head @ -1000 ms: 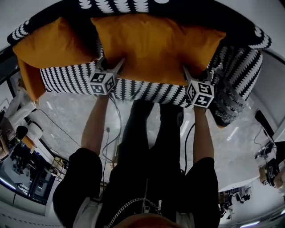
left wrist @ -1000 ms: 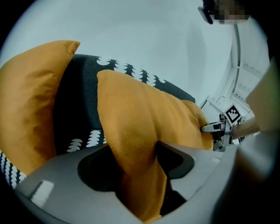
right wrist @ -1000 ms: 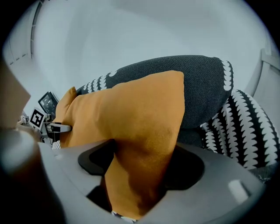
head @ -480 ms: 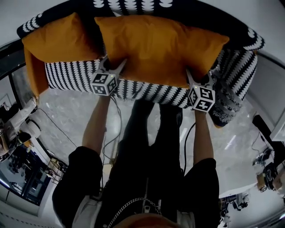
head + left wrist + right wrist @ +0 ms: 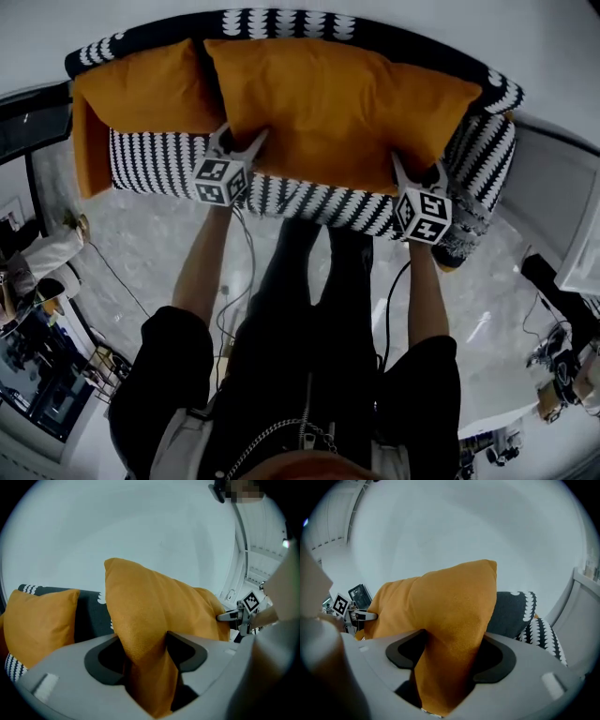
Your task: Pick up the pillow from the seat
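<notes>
Orange pillow (image 5: 328, 103), seemingly lifted off a black-and-white sofa (image 5: 159, 161) — left gripper (image 5: 236, 142) and right gripper (image 5: 418, 171) each clamp a lower corner, the right's jaws having just closed tighter

We see a black sofa patterned with white scallop marks (image 5: 159, 164) standing on a pale glossy marbled floor (image 5: 141, 244), an orange fabric cushion (image 5: 141, 89) leaning in its left corner, a grey shaggy bundle (image 5: 472, 230) at its right end.

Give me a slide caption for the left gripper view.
Left gripper shut on one end of an orange fabric pillow, held before a black-and-white patterned sofa.
</notes>
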A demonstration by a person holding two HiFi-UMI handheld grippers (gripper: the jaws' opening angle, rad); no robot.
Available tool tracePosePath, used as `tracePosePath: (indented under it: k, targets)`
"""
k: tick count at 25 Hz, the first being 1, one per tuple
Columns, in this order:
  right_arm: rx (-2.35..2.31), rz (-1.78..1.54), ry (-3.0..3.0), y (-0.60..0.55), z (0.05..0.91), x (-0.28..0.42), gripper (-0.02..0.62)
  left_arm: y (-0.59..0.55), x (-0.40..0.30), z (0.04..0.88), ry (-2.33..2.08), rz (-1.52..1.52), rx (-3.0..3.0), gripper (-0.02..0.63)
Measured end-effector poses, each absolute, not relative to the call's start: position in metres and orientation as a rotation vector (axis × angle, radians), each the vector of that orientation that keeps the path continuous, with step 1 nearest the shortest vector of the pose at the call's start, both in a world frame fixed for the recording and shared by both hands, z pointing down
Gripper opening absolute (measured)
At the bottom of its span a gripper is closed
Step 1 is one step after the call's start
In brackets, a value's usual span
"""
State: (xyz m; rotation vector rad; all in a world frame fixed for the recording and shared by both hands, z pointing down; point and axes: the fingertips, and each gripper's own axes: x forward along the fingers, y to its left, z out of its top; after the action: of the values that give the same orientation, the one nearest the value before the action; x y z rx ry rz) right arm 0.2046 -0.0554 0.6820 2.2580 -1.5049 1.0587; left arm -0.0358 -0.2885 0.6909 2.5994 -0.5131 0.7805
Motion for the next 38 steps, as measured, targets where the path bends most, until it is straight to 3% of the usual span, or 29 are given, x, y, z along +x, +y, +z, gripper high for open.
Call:
tracePosePath:
  k: [38]
  targets:
    - [2.448,0.449,-1.656,-0.033,0.348,0.277,0.327,-0.261,0.034,0.35,-0.56,0.34,2.904,0.268]
